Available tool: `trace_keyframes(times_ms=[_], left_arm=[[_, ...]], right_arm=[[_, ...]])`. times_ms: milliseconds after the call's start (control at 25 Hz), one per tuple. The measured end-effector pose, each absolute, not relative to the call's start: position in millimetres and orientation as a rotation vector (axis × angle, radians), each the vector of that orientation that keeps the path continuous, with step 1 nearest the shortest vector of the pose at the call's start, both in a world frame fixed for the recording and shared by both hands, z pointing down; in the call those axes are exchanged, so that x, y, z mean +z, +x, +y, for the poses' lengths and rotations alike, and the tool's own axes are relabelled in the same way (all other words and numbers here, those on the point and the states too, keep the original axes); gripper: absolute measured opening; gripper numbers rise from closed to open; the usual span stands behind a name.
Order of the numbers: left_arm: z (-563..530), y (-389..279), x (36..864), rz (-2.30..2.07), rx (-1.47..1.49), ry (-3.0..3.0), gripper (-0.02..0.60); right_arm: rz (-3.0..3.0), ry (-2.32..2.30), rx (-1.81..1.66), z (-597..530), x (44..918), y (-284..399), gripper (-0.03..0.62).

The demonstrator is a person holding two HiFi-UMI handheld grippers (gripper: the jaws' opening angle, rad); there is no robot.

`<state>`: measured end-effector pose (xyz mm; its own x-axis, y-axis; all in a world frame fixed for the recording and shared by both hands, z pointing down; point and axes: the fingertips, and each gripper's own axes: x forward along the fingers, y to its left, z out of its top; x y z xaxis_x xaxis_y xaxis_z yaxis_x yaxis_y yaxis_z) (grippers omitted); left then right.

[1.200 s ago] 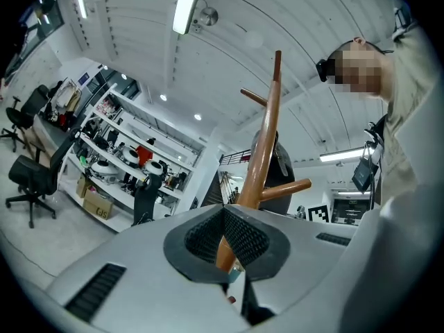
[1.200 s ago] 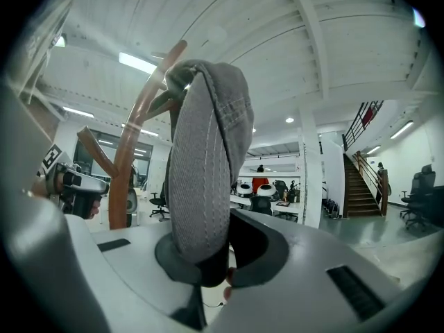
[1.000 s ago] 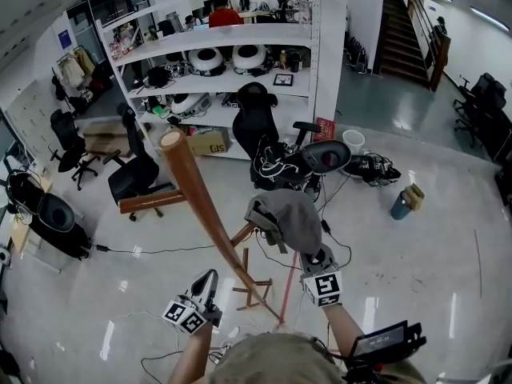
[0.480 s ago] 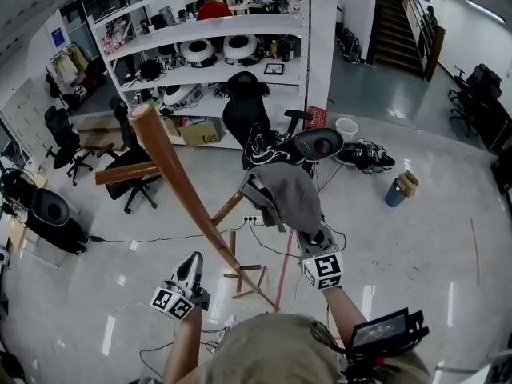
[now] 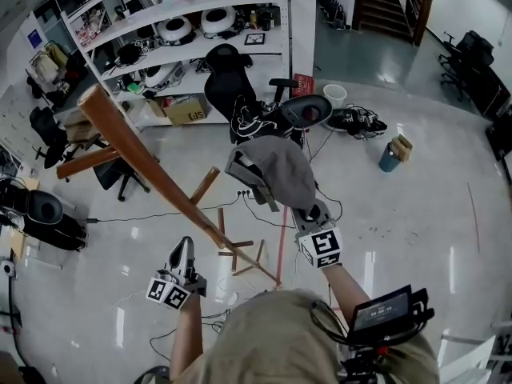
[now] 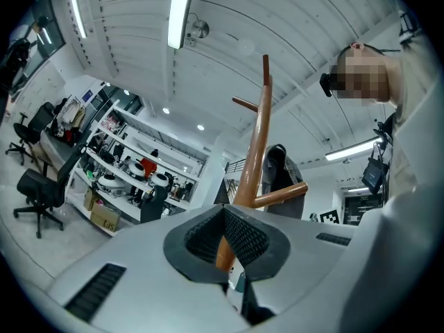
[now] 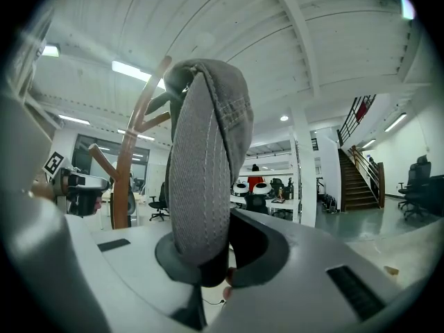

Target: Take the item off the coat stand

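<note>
A brown wooden coat stand (image 5: 148,166) leans across the head view, its feet (image 5: 240,258) on the floor between my two grippers. My right gripper (image 5: 314,218) is shut on the lower edge of a grey cap (image 5: 276,170), which hangs a little to the right of the nearest peg (image 5: 204,186) and does not touch it. In the right gripper view the cap (image 7: 205,158) rises from the closed jaws (image 7: 208,252), with the stand (image 7: 128,165) apart on the left. My left gripper (image 5: 182,254) is shut and holds nothing, just left of the pole; its own view shows the pole (image 6: 253,151) behind the closed jaws (image 6: 223,214).
White shelving (image 5: 200,30) full of gear stands at the back, with black office chairs (image 5: 228,86) in front of it. Cables trail over the glossy floor (image 5: 416,214). A blue bin (image 5: 388,157) stands at the right and stairs (image 5: 384,6) rise at the far right.
The right gripper has carried the cap off the peg and away to the right of it. The left gripper stays shut beside the pole. The head view has shifted.
</note>
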<state>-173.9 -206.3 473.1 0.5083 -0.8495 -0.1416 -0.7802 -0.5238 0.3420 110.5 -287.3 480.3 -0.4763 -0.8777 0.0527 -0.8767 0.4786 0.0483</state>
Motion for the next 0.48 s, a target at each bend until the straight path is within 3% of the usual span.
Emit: trace_keyframes(times_ms=[480], left_arm=[[-211.8, -177.5, 470.3, -1.395, -0.416, 2.496, 0.015]], right_arm=[[-2.592, 1.614, 0.010, -284.9, 482.8, 127.0, 0.040]])
